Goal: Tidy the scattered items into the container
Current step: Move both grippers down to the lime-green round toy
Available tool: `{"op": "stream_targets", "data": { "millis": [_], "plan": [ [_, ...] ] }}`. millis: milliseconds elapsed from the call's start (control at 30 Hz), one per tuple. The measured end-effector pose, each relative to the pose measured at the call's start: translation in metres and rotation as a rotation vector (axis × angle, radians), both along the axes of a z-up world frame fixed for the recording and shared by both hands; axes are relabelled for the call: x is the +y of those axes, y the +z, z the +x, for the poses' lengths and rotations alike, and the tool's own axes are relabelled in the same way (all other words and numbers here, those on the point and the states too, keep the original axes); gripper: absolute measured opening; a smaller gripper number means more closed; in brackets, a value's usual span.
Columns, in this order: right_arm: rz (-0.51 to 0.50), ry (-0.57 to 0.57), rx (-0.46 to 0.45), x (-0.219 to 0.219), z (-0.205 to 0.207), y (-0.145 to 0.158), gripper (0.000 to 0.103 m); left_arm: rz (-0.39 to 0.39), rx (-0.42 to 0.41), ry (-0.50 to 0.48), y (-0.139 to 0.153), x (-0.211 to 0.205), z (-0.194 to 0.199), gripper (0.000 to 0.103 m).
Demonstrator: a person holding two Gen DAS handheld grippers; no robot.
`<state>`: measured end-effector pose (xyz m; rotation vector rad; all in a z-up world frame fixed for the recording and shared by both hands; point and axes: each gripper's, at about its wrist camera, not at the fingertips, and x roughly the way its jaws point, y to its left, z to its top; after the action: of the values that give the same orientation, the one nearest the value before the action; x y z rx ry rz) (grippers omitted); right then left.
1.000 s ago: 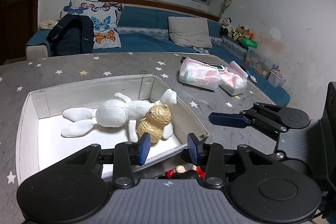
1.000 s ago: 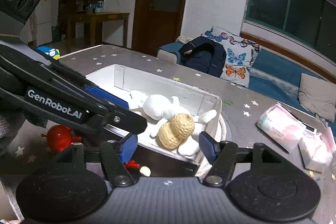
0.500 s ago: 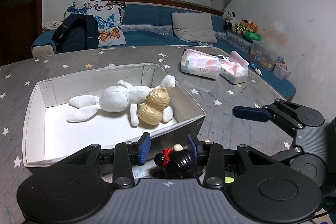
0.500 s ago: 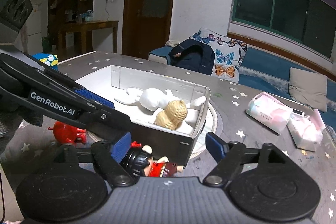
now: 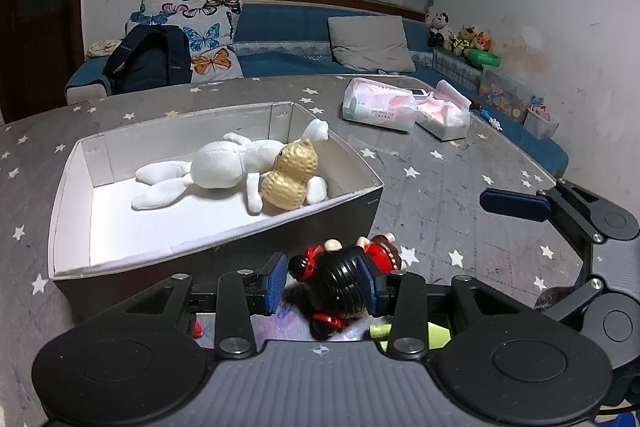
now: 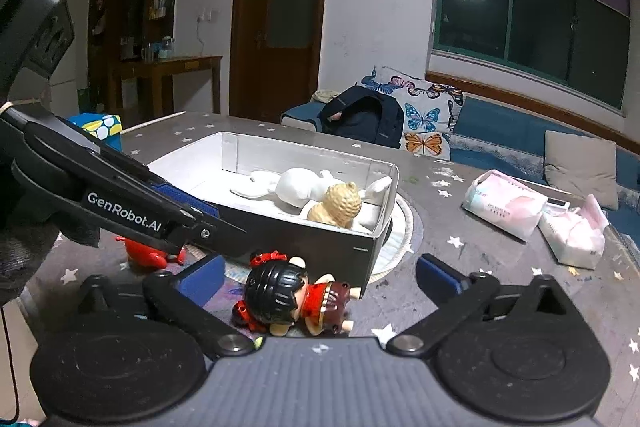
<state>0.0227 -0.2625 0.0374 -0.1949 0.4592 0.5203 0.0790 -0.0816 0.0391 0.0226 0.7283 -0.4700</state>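
Note:
A doll (image 6: 280, 297) with black hair and a red dress lies on its side on the table, just in front of the box. My right gripper (image 6: 320, 275) stands around it with its jaws opening wide, and neither pad touches it. In the left wrist view the doll (image 5: 340, 283) shows between the pads of my left gripper (image 5: 322, 283). The right wrist view shows the left gripper's fingers (image 6: 180, 195) hovering above and left of the doll, open and holding nothing. The white-lined box (image 5: 216, 239) holds a white plush rabbit (image 5: 224, 171) and a peanut toy (image 5: 292, 179).
A red toy (image 6: 148, 255) lies on the table left of the doll, under the left gripper. Two tissue packs (image 6: 504, 203) sit to the right. A round white mat (image 6: 404, 227) pokes out under the box. A sofa with cushions runs behind the table.
Both grippers have drawn back from the box, so the doll has come fully into view in front of it. The right gripper's jaws have spread much wider.

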Motion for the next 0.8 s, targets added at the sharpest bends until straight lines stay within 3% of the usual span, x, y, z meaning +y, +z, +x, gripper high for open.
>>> {"op": "stream_targets", "data": {
  "millis": [300,600,800],
  "plan": [
    [0.006,0.021,-0.03,-0.007,-0.019,-0.013,0.103,-0.037,0.024,-0.003,-0.006,0.006,-0.012,0.041],
    [0.01,0.031,0.077,-0.009,-0.02,-0.032,0.103,-0.073,0.075,-0.068,-0.016,-0.002,-0.026,0.041],
    [-0.009,0.048,0.13,-0.006,-0.019,-0.045,0.096,-0.083,0.108,-0.112,-0.025,-0.013,-0.028,0.041]
  ]
}}
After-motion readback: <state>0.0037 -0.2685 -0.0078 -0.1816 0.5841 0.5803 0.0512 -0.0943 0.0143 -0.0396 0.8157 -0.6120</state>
